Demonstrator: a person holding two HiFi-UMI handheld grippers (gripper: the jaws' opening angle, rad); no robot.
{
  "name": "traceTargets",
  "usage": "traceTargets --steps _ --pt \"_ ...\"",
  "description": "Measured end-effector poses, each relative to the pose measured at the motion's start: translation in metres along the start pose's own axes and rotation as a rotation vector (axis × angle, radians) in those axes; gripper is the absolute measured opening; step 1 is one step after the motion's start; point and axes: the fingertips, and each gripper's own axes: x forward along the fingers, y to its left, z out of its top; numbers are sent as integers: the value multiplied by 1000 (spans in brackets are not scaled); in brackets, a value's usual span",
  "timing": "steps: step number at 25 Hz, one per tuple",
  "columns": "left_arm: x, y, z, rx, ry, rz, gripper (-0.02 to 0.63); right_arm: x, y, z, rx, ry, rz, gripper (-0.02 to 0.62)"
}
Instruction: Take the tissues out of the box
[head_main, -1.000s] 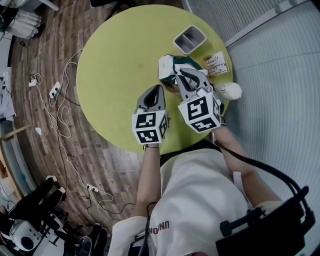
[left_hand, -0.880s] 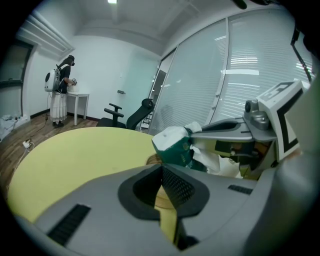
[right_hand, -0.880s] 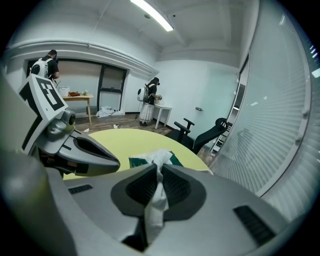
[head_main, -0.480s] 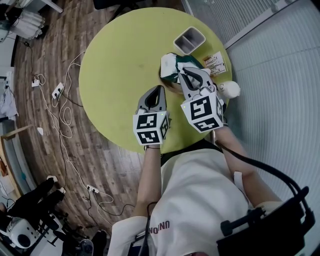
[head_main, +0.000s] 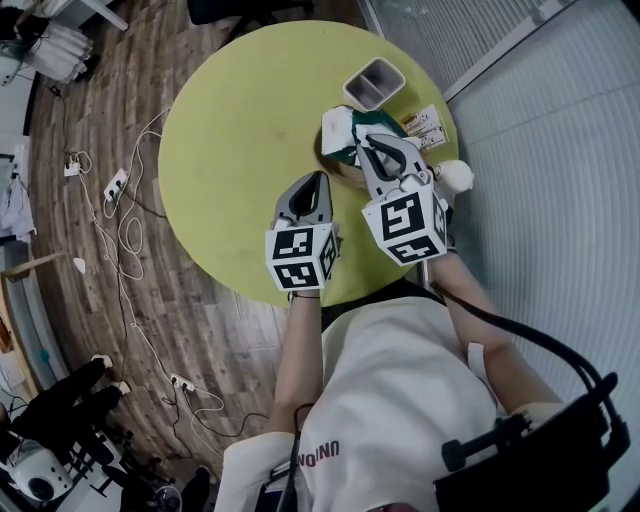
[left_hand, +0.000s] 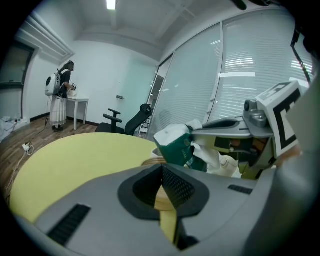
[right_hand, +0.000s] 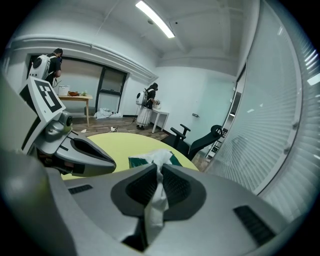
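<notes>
Your right gripper (right_hand: 158, 169) pinches a white tissue (right_hand: 155, 200) that leads out of the green tissue box (head_main: 340, 138) at the far side of the round yellow-green table (head_main: 240, 120), while your left gripper (left_hand: 162, 169), its jaws pressed together on nothing, hovers near the box.

A round yellow-green counter (head_main: 240, 110) stands on a dark plank floor (head_main: 90, 110) strewn with white cables (head_main: 125, 225) and power strips. Beside it runs a glass wall with lowered blinds (left_hand: 250, 80). Further off, against white walls, are a black office chair (left_hand: 131, 121) and a small white table (left_hand: 79, 101), all lit by a ceiling light strip (right_hand: 155, 19).
</notes>
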Motion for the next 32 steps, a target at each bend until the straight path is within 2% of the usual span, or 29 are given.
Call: traceTargets --steps 32 --pt "-16 -7 15 34 -41 -3 14 -17 1 20 -57 -40 -20 37"
